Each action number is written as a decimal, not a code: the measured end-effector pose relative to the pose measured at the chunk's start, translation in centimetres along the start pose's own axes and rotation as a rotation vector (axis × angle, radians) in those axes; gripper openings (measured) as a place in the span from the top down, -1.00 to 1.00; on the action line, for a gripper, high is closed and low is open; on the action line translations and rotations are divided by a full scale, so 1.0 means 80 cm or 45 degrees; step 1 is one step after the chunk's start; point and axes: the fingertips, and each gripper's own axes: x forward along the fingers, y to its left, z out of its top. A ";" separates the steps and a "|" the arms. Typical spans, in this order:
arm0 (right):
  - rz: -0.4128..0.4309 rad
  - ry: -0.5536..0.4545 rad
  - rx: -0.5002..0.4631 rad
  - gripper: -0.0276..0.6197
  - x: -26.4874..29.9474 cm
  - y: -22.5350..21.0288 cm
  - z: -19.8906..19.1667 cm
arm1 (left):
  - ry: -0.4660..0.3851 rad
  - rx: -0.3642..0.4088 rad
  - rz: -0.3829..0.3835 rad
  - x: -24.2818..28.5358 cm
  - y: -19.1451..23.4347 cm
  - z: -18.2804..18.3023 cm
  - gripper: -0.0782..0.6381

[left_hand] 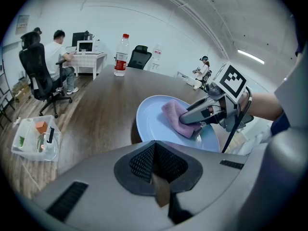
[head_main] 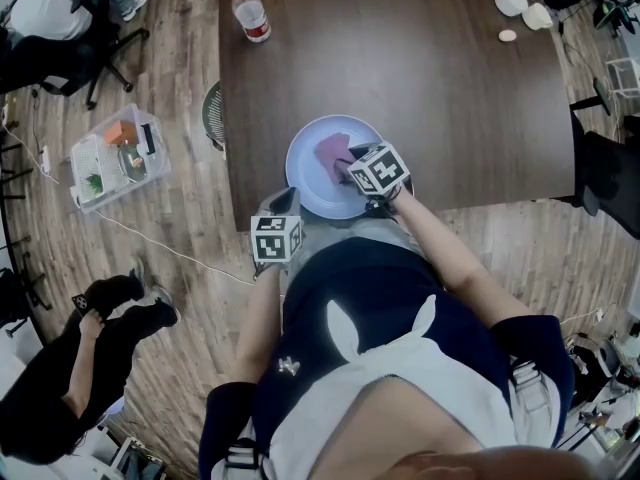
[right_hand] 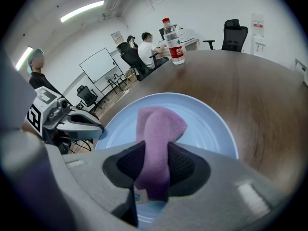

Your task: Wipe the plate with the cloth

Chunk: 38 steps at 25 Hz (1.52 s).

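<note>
A dark wooden counter (head_main: 450, 88) fills the upper part of the head view. On the floor to its left sits a clear plastic box (head_main: 115, 158). A pale blue plate (head_main: 305, 163) lies flat at the counter's near edge. The right tongs (left_hand: 190, 120) reach over the plate, clamped on a pink cloth (head_main: 332, 151) whose free end rests on the plate's middle. The left tongs (right_hand: 96, 127) hang just off the counter's edge beside the plate, jaws closed together on nothing. A water bottle (head_main: 250, 13) stands upright at the far left corner.
</note>
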 end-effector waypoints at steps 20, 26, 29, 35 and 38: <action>-0.282 0.176 -0.238 0.50 -0.021 -0.035 0.003 | -0.002 0.005 0.000 -0.005 -0.001 0.001 0.77; -0.329 0.188 -0.243 0.49 -0.025 -0.047 0.005 | -0.003 0.010 0.001 -0.001 -0.001 -0.001 0.77; -0.373 0.201 -0.234 0.49 -0.028 -0.056 0.004 | -0.004 0.008 -0.001 0.000 0.000 0.001 0.77; -0.378 0.207 -0.244 0.48 -0.028 -0.054 0.006 | 0.004 0.015 0.000 0.000 0.000 0.000 0.77; -0.381 0.208 -0.248 0.48 -0.027 -0.054 0.006 | 0.007 0.021 -0.002 0.000 0.000 -0.001 0.77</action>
